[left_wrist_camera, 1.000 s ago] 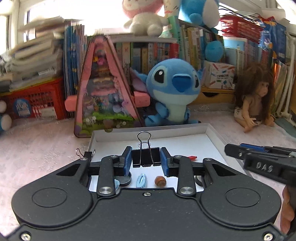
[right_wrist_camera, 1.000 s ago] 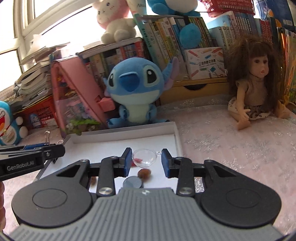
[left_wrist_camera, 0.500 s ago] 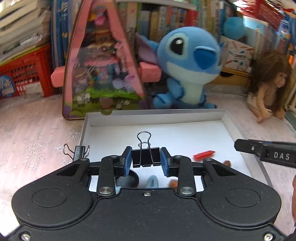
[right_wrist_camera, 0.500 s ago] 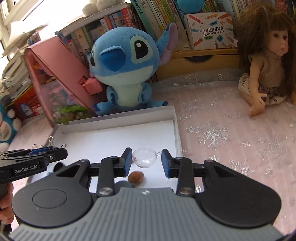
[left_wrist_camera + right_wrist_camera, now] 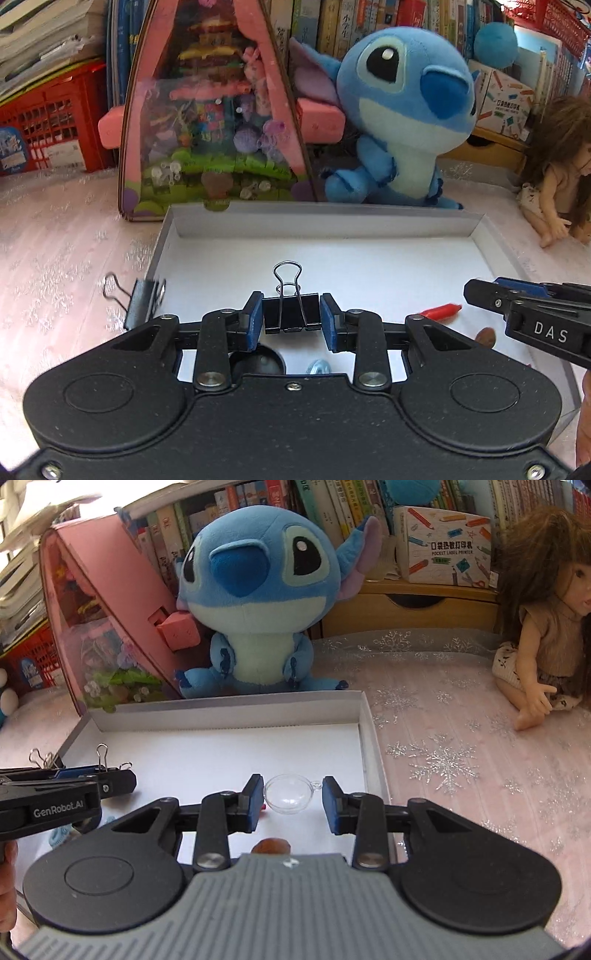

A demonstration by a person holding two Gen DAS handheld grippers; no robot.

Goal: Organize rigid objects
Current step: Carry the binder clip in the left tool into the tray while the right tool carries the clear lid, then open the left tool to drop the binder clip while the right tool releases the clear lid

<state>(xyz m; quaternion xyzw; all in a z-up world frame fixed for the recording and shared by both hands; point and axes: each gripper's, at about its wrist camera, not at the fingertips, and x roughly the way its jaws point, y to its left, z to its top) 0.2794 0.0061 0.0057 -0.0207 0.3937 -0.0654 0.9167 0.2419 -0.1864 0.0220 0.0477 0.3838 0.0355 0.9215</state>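
Note:
My left gripper (image 5: 291, 313) is shut on a black binder clip (image 5: 291, 319), whose wire handles stick up, held low over the near part of a shallow white box tray (image 5: 317, 211). My right gripper (image 5: 291, 794) is shut on a clear plastic half dome (image 5: 289, 795) with a small loop, above the tray's (image 5: 221, 703) right side. Each gripper shows in the other's view: the right gripper (image 5: 532, 319) at the right edge, the left gripper (image 5: 70, 786) at the left. A second binder clip (image 5: 142, 304) is clamped on the tray's left wall.
Inside the tray lie a red piece (image 5: 441, 310), a brown nut (image 5: 271, 846), a black round piece (image 5: 258, 363) and a light blue piece (image 5: 319, 367). Behind the tray stand a blue plush (image 5: 255, 602) and a pink toy house (image 5: 210, 110). A doll (image 5: 543, 627) sits at the right.
Both grippers have moved forward and down over the tray, tilting downward. The tray looks larger and nearer. The binder clip and the clear dome stay gripped.

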